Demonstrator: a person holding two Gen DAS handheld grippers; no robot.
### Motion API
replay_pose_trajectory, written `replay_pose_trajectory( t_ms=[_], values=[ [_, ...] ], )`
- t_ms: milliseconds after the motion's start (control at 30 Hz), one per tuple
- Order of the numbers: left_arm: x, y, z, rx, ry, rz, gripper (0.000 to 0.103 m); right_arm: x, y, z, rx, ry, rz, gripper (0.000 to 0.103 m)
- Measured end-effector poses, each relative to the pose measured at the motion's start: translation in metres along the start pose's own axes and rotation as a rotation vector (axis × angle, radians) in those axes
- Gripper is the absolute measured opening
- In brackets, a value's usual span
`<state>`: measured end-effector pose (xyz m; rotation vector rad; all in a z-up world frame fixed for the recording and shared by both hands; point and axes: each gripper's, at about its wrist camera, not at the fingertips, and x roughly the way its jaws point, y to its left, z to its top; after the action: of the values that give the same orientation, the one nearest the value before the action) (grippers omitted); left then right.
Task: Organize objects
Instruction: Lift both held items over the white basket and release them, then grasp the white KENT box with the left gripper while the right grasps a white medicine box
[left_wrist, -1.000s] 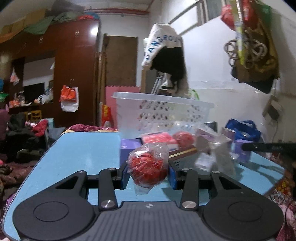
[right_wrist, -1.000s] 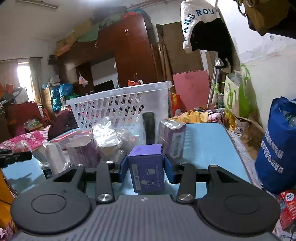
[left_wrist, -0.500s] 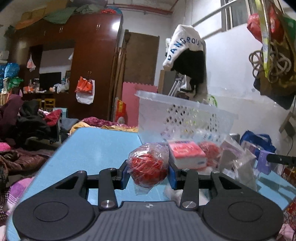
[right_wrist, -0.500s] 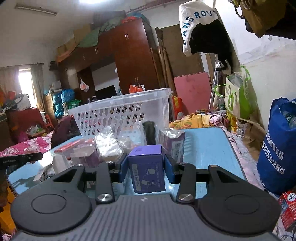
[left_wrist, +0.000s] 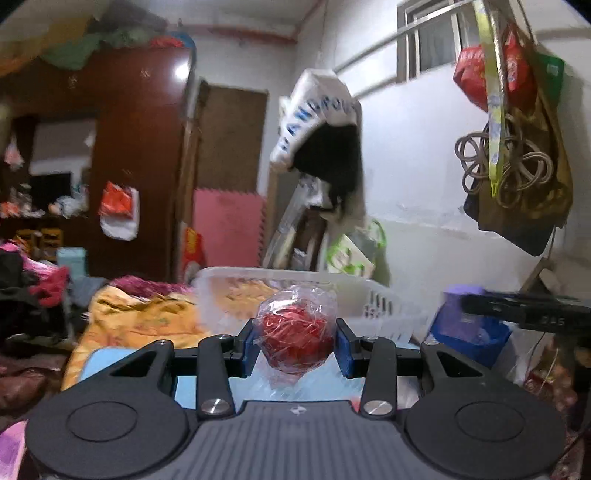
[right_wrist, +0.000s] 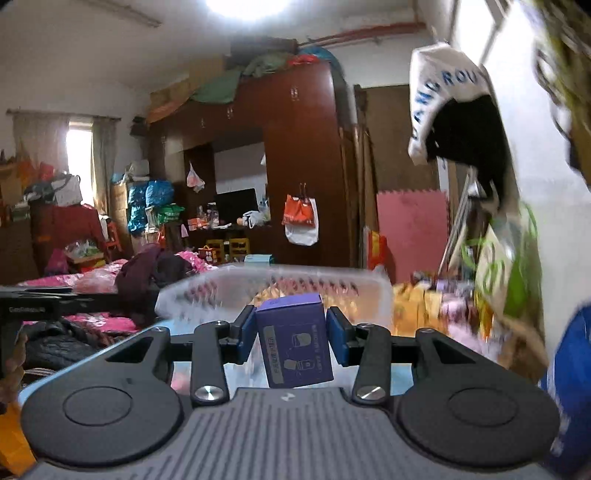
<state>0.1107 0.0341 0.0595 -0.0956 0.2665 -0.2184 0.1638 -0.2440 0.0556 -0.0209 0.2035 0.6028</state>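
Observation:
My left gripper is shut on a red ball wrapped in clear plastic, held in the air just in front of the white plastic basket. My right gripper is shut on a small purple box, also lifted, level with the rim of the same basket. In the left wrist view the other gripper shows at the right edge with the purple box as a blur. The basket's inside is mostly hidden.
The blue table shows only as strips below both grippers. A blue bag stands at the right, a hanging white and black garment behind the basket, and piled clothes on the left.
Both grippers rose from table height to the basket's rim with their loads still held. The pile of packets on the table dropped out of view below the fingers.

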Motion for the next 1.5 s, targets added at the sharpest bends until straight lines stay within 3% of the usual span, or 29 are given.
replay_pose_trajectory(
  t_ms=[133,233,267,300,333,367,400,433,500,567,767,933,1100,1200,1300,1467,1500],
  values=[
    [0.059,-0.004,0.032,-0.015,0.084,0.007,0.045,0.051,0.009,0.026,-0.046,0.053,-0.022,0.045],
    [0.093,-0.004,0.037,-0.034,0.128,0.018,0.046,0.079,0.012,0.028,-0.068,0.1,-0.036,0.045],
    [0.098,-0.002,0.037,-0.055,0.127,0.018,0.049,0.085,0.011,0.027,-0.067,0.105,-0.043,0.045],
    [0.104,0.001,0.036,-0.071,0.127,0.01,0.06,0.088,0.01,0.025,-0.07,0.099,-0.048,0.046],
    [0.108,0.004,0.036,-0.083,0.13,0.004,0.069,0.093,0.009,0.024,-0.069,0.096,-0.054,0.05],
    [0.109,0.008,0.035,-0.095,0.137,0.012,0.082,0.091,0.008,0.022,-0.062,0.107,-0.054,0.069],
    [0.108,0.012,0.033,-0.112,0.147,0.027,0.083,0.088,0.007,0.02,-0.052,0.119,-0.054,0.078],
    [0.106,0.014,0.03,-0.118,0.157,0.032,0.083,0.083,0.006,0.019,-0.047,0.107,-0.059,0.085],
    [0.092,0.016,0.024,-0.098,0.155,0.013,0.083,0.064,0.008,0.017,-0.058,0.071,-0.057,0.089],
    [0.072,0.014,0.017,-0.062,0.137,0.031,0.083,0.042,0.01,0.012,-0.071,0.069,-0.042,0.103],
    [-0.011,0.012,-0.033,0.003,0.081,0.027,0.083,-0.017,0.009,-0.023,-0.077,0.09,0.005,0.103],
    [-0.053,-0.004,-0.088,0.056,0.096,0.025,0.083,-0.021,0.01,-0.07,-0.031,0.185,0.013,0.103],
    [-0.069,-0.018,-0.112,0.11,0.14,0.015,0.083,-0.012,0.017,-0.099,-0.043,0.21,0.017,0.103],
    [-0.067,-0.02,-0.117,0.133,0.168,0.044,0.083,-0.006,0.017,-0.102,-0.025,0.225,0.031,0.099],
    [-0.064,-0.017,-0.129,0.115,0.2,0.032,0.083,-0.001,0.02,-0.105,-0.036,0.246,0.028,0.082],
    [-0.054,-0.022,-0.146,0.136,0.213,0.053,0.083,0.002,0.018,-0.109,-0.035,0.27,0.025,0.039],
    [-0.054,-0.024,-0.148,0.148,0.201,0.065,0.083,0.0,0.018,-0.111,-0.042,0.271,0.012,0.038]
  ],
)
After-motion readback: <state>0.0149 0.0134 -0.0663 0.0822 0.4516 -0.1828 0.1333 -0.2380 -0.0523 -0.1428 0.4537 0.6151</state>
